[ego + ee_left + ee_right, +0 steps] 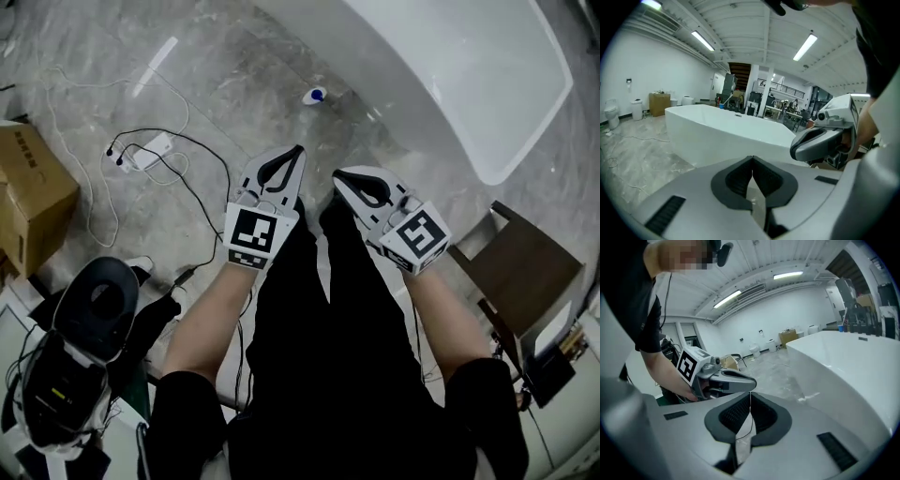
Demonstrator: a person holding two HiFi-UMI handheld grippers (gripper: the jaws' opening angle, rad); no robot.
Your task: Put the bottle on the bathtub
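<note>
White bathtub (450, 94), grey veined floor (234, 75)

Small bottle (314, 95) on floor (234, 66) near white bathtub (469, 84), left gripper (299, 150) and right gripper (338, 174) side by side, jaws together

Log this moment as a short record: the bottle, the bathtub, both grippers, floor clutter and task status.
bottle: small, white and blue, on the floor beside the bathtub, not held
bathtub: white, ahead and to the right
left gripper: jaws together, nothing between them
right gripper: jaws together, nothing between them
floor clutter: cardboard box at left; power strip with cables
task status: bottle not yet picked up
</note>
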